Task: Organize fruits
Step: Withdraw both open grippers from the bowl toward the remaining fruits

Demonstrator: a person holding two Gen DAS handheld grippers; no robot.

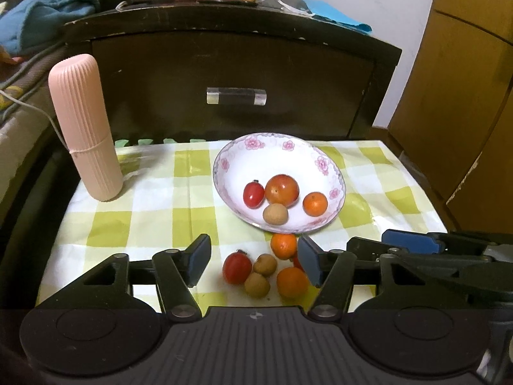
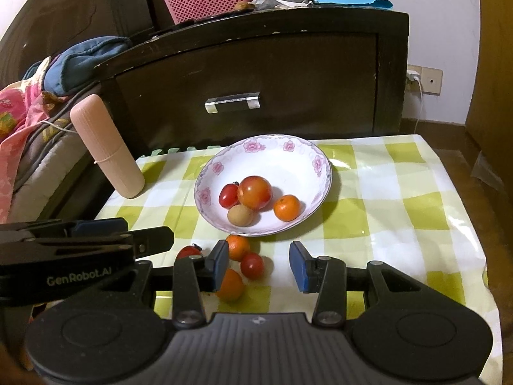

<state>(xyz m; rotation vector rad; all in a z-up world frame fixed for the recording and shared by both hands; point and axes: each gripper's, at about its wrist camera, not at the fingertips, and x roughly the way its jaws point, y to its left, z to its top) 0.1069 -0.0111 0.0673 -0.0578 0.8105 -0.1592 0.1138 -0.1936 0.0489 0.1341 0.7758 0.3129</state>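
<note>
Orange and red fruit sits in a small pile (image 1: 267, 272) on the checked worktop (image 1: 154, 218), just in front of the bowl (image 1: 256, 160). Left gripper (image 1: 253, 263) has its fingers apart around the pile. Right gripper (image 2: 259, 266) is also spread wide and holds nothing. Best to pick one fruit at a time, squeezing softly. Inside the bowl lie two tomatoes, a brown fruit and an orange.
</note>
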